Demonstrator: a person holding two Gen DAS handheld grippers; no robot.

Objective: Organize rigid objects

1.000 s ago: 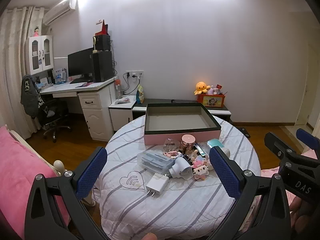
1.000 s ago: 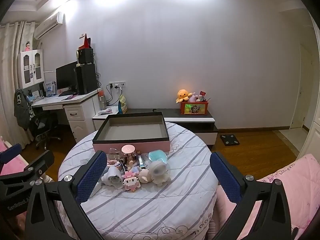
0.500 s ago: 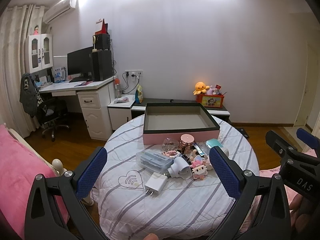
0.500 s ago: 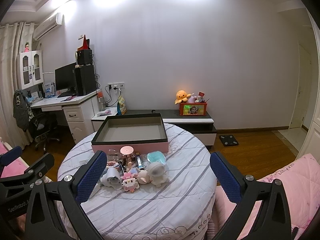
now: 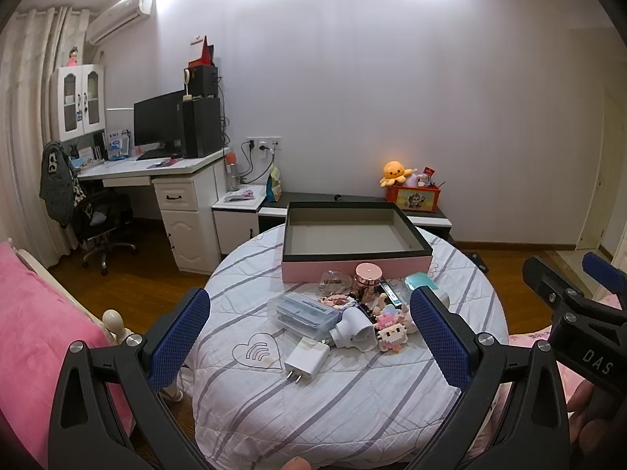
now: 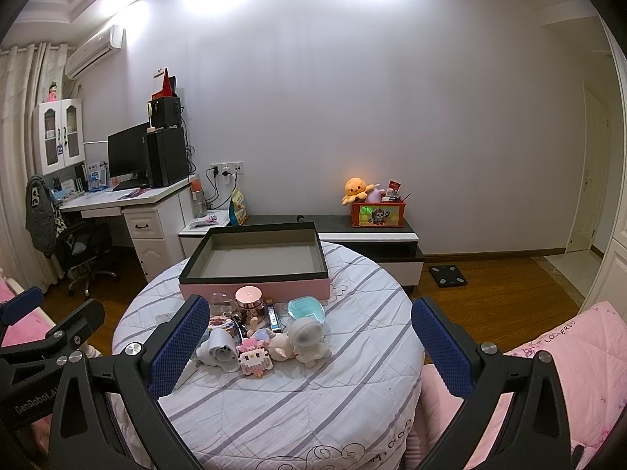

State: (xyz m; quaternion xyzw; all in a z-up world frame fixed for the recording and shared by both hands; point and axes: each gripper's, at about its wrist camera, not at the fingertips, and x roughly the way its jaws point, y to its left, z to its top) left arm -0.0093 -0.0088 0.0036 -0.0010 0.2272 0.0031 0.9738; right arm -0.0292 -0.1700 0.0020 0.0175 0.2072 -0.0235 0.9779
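Observation:
An empty pink box with a dark rim (image 5: 356,262) (image 6: 254,288) stands at the far side of the round table (image 5: 352,403) (image 6: 298,399). In front of it lies a cluster of small items: a clear plastic case (image 5: 303,311), a white charger (image 5: 306,357), a white plug adapter (image 5: 352,329) (image 6: 219,346), a pink block figure (image 5: 390,333) (image 6: 254,358), a rose-gold jar (image 5: 368,276) (image 6: 249,301), a teal case (image 5: 421,282) (image 6: 305,309) and a white round toy (image 6: 307,337). My left gripper (image 5: 309,342) and right gripper (image 6: 309,348) hover open before the table, holding nothing.
A white desk (image 5: 156,172) with a monitor and an office chair (image 5: 98,219) stands at the left. A low cabinet (image 6: 368,235) behind the table carries an orange plush and a toy box. Pink bedding (image 5: 35,333) (image 6: 568,364) flanks the table on both sides.
Both views have drifted slightly back and to the side, so the table sits a little lower and further left. Both grippers stay open; the items have not moved.

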